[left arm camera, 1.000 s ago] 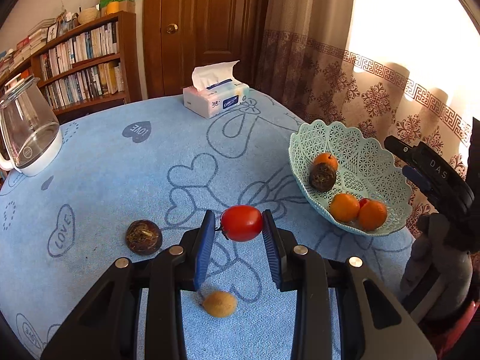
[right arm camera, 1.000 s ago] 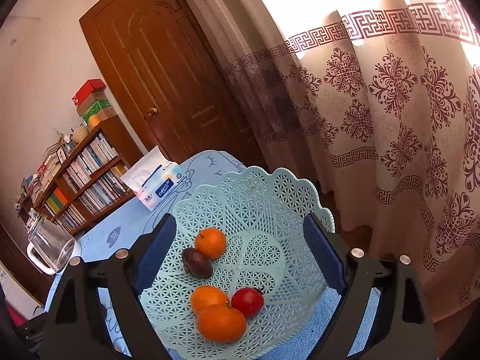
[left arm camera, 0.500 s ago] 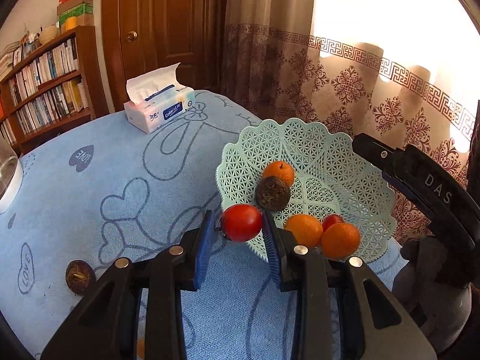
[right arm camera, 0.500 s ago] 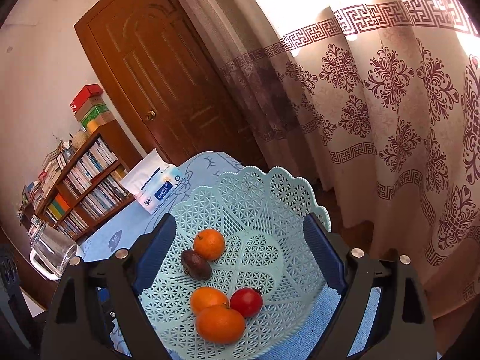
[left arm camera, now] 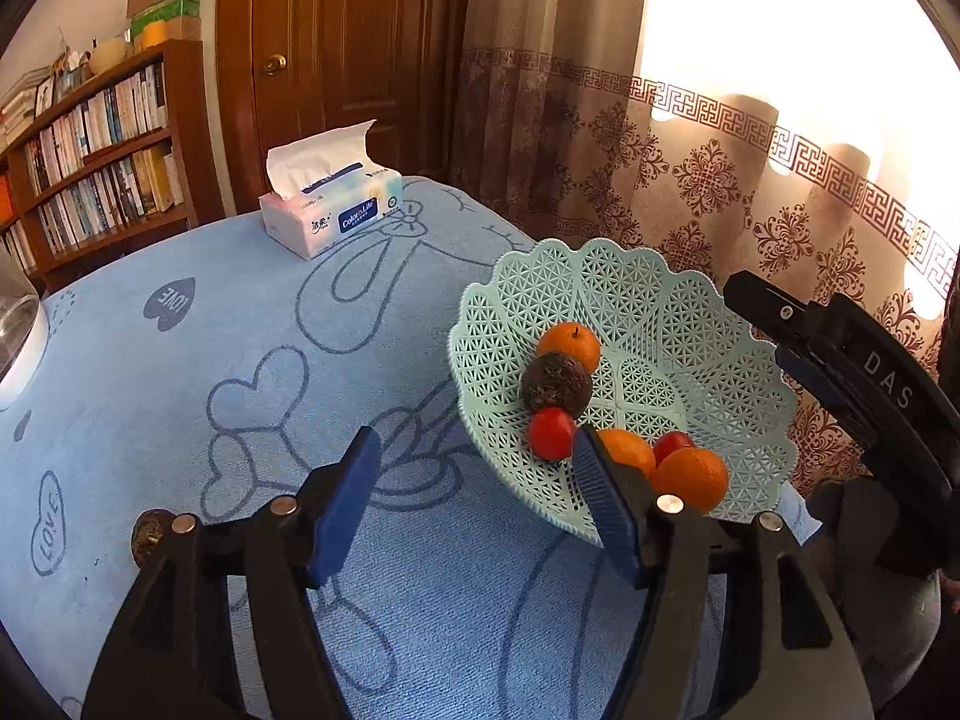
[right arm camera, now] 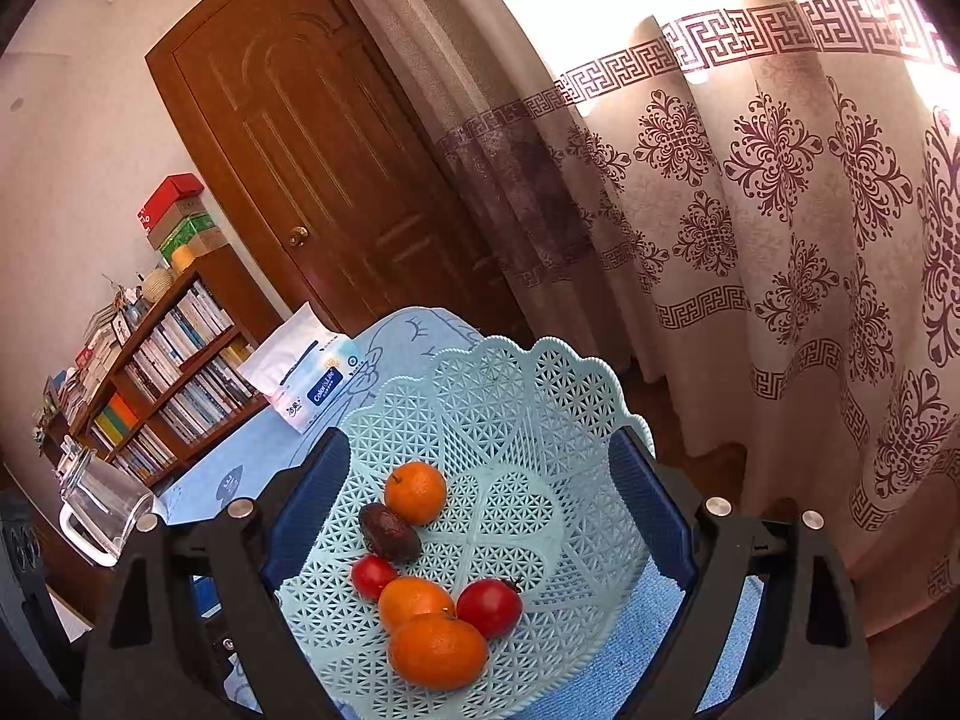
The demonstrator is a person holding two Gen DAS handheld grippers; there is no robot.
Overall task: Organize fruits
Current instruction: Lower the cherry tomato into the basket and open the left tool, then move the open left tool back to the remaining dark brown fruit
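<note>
Mint lattice basket [left arm camera: 708,324] holds our dropped tomato [left arm camera: 551,433], half hidden behind our left gripper [left arm camera: 474,480], whose jaws have just been opening and hold nothing. Our right gripper [right arm camera: 480,516] spreads wide around the basket; pad contact unclear.

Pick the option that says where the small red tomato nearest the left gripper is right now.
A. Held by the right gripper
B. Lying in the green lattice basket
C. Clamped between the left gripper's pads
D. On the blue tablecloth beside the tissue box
B: the small red tomato lies in the green lattice basket beside the dark fruit, and the left gripper stands open with nothing between its pads.
</note>
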